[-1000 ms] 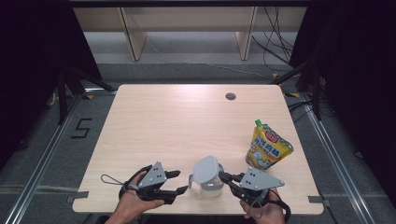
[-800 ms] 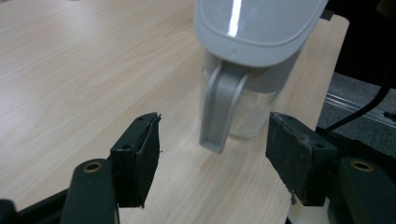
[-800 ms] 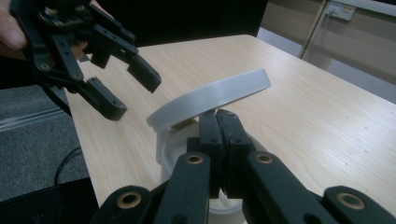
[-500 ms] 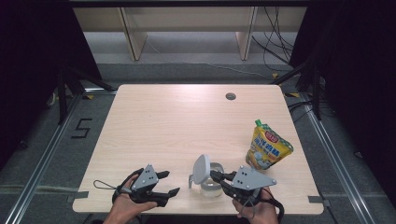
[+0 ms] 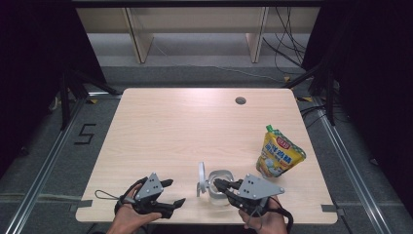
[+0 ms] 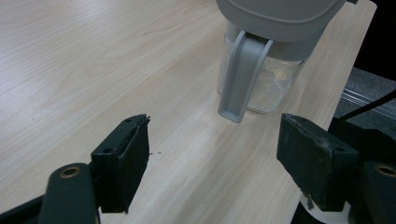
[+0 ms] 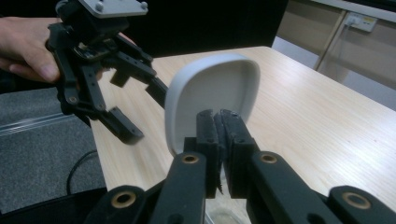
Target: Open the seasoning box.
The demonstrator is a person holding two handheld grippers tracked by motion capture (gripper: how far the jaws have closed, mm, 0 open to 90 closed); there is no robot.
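Your left hand-held gripper (image 5: 178,192) had just been opening, empty, beside the jar (image 5: 219,187); your right hand-held gripper (image 5: 217,184) stayed clamped on its rim.

High cam overlooks table (image 5: 160,126); both gripper cams close, sharing jar (image 6: 261,79).

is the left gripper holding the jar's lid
No, the left gripper stands open over bare table, apart from the jar, whose lid is flipped up.
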